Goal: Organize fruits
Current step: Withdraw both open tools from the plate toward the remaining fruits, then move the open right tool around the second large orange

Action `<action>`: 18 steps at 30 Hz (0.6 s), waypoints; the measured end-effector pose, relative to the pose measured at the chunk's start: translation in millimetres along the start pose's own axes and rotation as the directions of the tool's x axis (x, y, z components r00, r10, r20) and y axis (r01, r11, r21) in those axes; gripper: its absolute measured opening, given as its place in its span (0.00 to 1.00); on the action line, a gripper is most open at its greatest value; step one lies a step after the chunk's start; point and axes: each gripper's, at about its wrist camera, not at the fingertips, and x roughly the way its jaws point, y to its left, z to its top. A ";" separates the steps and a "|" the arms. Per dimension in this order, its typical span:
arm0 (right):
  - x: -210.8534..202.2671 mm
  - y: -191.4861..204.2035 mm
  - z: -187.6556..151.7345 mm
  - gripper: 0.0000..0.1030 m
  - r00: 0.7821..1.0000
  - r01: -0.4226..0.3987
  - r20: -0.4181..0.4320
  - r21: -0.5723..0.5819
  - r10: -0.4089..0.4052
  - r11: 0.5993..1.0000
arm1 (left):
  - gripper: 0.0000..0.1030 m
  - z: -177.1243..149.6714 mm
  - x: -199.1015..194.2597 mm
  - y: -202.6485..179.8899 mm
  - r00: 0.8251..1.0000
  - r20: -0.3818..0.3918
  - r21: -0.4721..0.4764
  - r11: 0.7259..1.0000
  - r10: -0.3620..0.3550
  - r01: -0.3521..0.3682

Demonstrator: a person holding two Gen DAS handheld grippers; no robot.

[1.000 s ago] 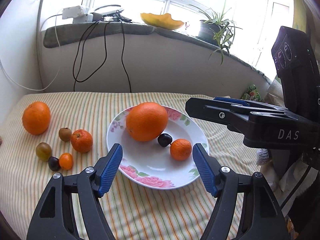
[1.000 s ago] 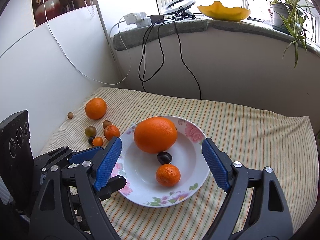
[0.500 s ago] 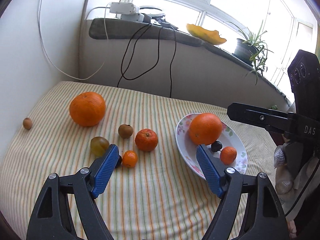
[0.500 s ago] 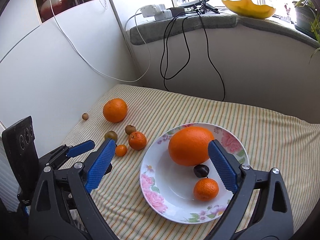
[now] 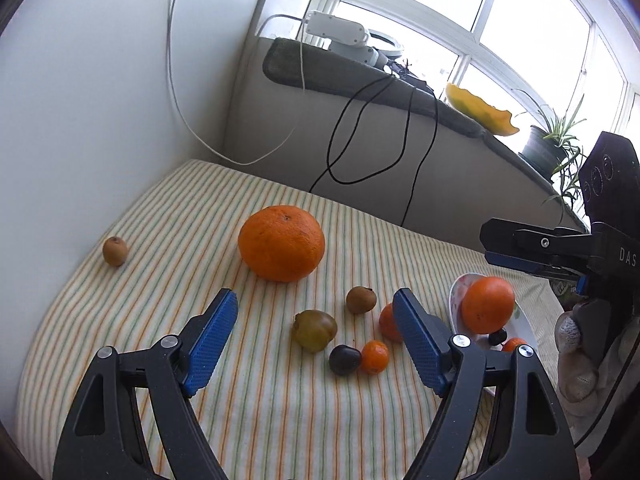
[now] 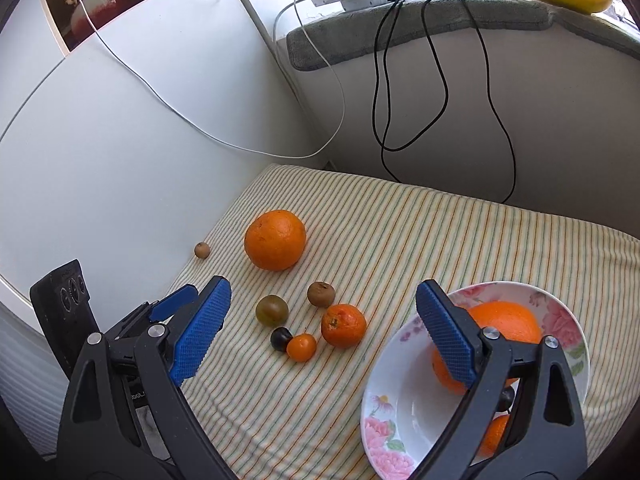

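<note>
Both grippers hang open and empty over the striped cloth. Between the fingers of my left gripper (image 5: 314, 295) lie a greenish fruit (image 5: 314, 330), a brown fruit (image 5: 361, 299), a dark plum (image 5: 345, 359) and a tiny orange (image 5: 375, 356). A mandarin (image 5: 386, 322) is half hidden behind its right finger. A large orange (image 5: 281, 243) sits farther back. My right gripper (image 6: 324, 286) frames the same cluster, with the mandarin (image 6: 343, 325) in plain sight. The floral plate (image 6: 400, 400) at lower right holds a big orange (image 6: 508, 320), behind that gripper's right finger.
A lone small brown fruit (image 5: 115, 251) lies near the white wall on the left. Cables hang from the grey windowsill (image 6: 400, 28) down to the cloth's far edge. A gloved hand (image 5: 576, 360) holds the right gripper at the left wrist view's right edge.
Both grippers have swung left from the plate to the loose fruit. The plate has slid to the right side of both views. The right jaws stand a little wider.
</note>
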 end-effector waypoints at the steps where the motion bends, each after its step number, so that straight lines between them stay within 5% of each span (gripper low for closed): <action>1: 6.5 2.7 2.9 0.93 1.000 -0.007 -0.010 0.000 0.007 1.000 | 0.78 2.3 2.5 3.4 1.000 0.000 -0.006 1.000 0.001 -0.001; 18: 106.7 28.8 34.6 0.93 0.984 -0.046 -0.169 0.043 0.052 0.998 | 0.77 19.4 47.1 35.3 0.998 -0.043 -0.066 0.997 -0.046 0.043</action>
